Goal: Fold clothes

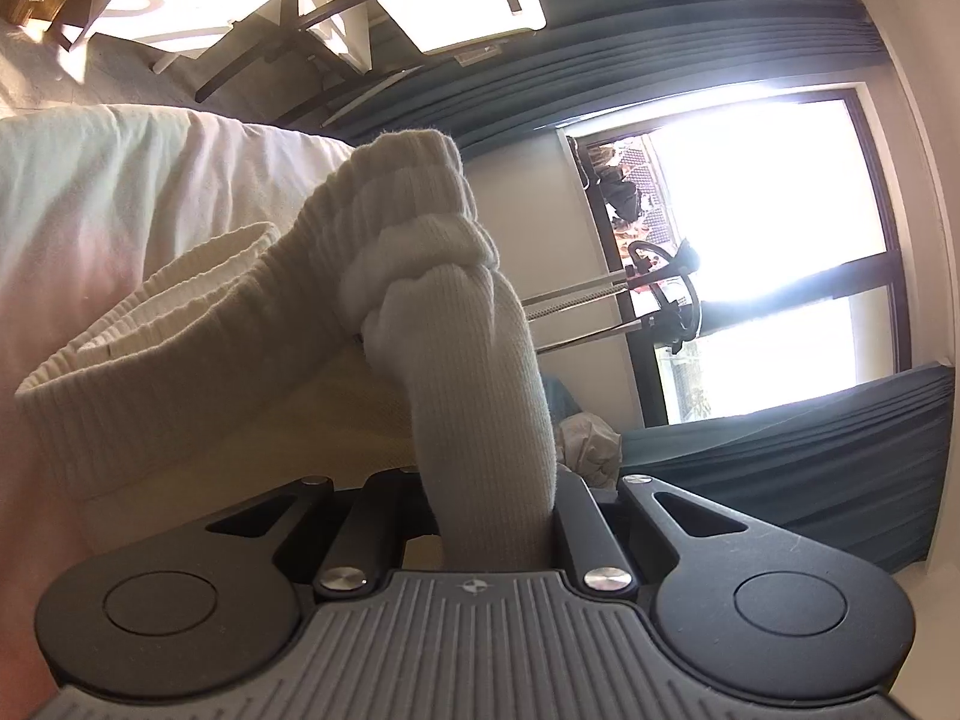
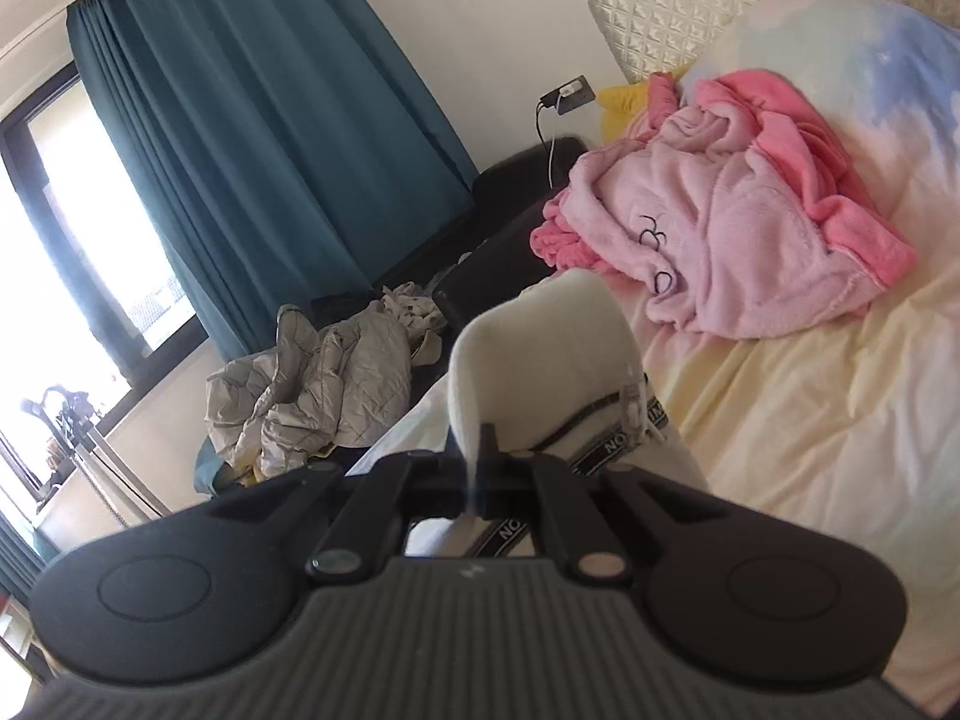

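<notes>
Cream garment pinched in both closed jaws, left gripper rolled sideways, right gripper level

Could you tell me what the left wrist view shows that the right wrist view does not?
Only the left wrist view shows the left gripper shut on a ribbed cream cuff, and a white chair. Only the right wrist view shows the right gripper shut on cream fabric with a black lettered band, a pink robe, a quilted headboard and a grey quilt. Both show the teal curtains and a bright window.
</notes>
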The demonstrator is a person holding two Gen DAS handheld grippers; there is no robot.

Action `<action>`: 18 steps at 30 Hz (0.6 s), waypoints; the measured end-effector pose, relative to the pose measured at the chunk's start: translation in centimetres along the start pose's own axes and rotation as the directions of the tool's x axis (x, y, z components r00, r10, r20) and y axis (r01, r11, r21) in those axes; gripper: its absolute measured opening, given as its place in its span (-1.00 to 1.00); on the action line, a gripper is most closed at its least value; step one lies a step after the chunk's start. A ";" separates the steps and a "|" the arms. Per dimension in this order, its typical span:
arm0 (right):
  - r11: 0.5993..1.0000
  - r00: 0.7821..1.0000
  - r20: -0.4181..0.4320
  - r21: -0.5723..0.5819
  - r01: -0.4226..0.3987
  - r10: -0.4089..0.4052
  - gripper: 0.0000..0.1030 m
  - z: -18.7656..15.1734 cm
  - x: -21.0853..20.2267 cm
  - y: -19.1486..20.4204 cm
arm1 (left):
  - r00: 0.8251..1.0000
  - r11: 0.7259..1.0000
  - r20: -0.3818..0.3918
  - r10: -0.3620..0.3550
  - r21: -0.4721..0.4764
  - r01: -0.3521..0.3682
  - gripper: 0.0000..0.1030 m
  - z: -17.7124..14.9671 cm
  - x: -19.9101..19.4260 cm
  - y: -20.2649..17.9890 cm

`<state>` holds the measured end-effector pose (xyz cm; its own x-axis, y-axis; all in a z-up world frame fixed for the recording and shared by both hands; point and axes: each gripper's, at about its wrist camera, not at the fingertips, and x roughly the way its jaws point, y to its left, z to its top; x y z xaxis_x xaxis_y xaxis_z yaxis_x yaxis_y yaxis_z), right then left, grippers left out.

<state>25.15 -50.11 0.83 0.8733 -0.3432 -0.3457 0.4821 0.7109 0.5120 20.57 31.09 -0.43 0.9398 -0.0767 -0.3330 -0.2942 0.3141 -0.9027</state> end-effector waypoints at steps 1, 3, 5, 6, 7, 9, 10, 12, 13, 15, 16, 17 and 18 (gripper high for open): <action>1.000 1.000 -0.007 -0.020 0.000 0.000 -0.94 -0.2 2.2 1.3 | 1.000 1.000 0.003 0.014 0.018 -0.014 -0.78 0.0 1.7 -0.3; 0.998 1.000 -0.021 -0.061 0.005 -0.007 -0.94 -0.7 6.5 3.5 | 0.999 0.996 0.009 0.050 0.074 -0.051 -0.78 0.1 5.5 -0.6; 0.993 0.999 -0.040 -0.119 0.019 -0.024 -0.94 -1.9 11.0 5.0 | 0.996 0.988 0.017 0.086 0.129 -0.087 -0.78 0.1 9.2 -1.0; 0.988 0.998 -0.050 -0.151 0.024 -0.032 -0.94 -2.6 13.1 5.5 | 0.994 0.982 0.019 0.104 0.159 -0.106 -0.78 0.0 10.9 -1.1; 0.983 0.998 -0.056 -0.182 0.027 -0.037 -0.94 -3.3 14.8 5.7 | 0.992 0.973 0.016 0.123 0.195 -0.123 -0.78 -0.2 12.4 -1.0; 0.971 0.996 -0.070 -0.238 0.032 -0.050 -0.93 -4.7 18.2 6.0 | 0.987 0.954 0.011 0.159 0.257 -0.157 -0.78 -0.5 15.0 -0.9; 0.965 0.995 -0.079 -0.259 0.035 -0.057 -0.93 -5.4 19.9 6.0 | 0.984 0.949 0.009 0.176 0.265 -0.172 -0.78 -0.7 15.9 -0.8; 0.954 0.994 -0.092 -0.297 0.029 -0.059 -0.92 -6.4 22.4 6.0 | 0.977 0.931 0.017 0.215 0.298 -0.210 -0.77 -1.3 17.6 -0.6; 0.947 0.993 -0.098 -0.320 0.024 -0.058 -0.91 -6.8 23.4 6.1 | 0.972 0.922 0.020 0.234 0.314 -0.228 -0.77 -1.5 18.2 -0.7; 0.939 0.992 -0.114 -0.345 0.018 -0.060 -0.90 -7.3 24.2 5.8 | 0.962 0.903 0.022 0.271 0.339 -0.262 -0.76 -1.7 19.1 -0.6; 0.936 0.991 -0.121 -0.350 0.015 -0.061 -0.88 -7.5 24.4 5.6 | 0.960 0.901 0.018 0.279 0.341 -0.268 -0.76 -1.7 19.1 -0.6; 0.934 0.990 -0.129 -0.356 0.011 -0.061 -0.85 -7.7 24.5 5.5 | 0.960 0.902 0.017 0.278 0.340 -0.267 -0.72 -1.8 19.0 -0.6; 0.932 0.989 -0.137 -0.362 0.008 -0.062 -0.85 -7.9 24.7 5.3 | 0.963 0.906 0.015 0.268 0.337 -0.257 -0.63 -1.8 18.6 -0.5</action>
<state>48.74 -49.98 -11.27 0.8238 -0.2992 -0.4814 0.4312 0.8821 0.1895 37.88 27.83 -6.60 0.8292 0.0245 -0.5584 -0.4493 0.6234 -0.6399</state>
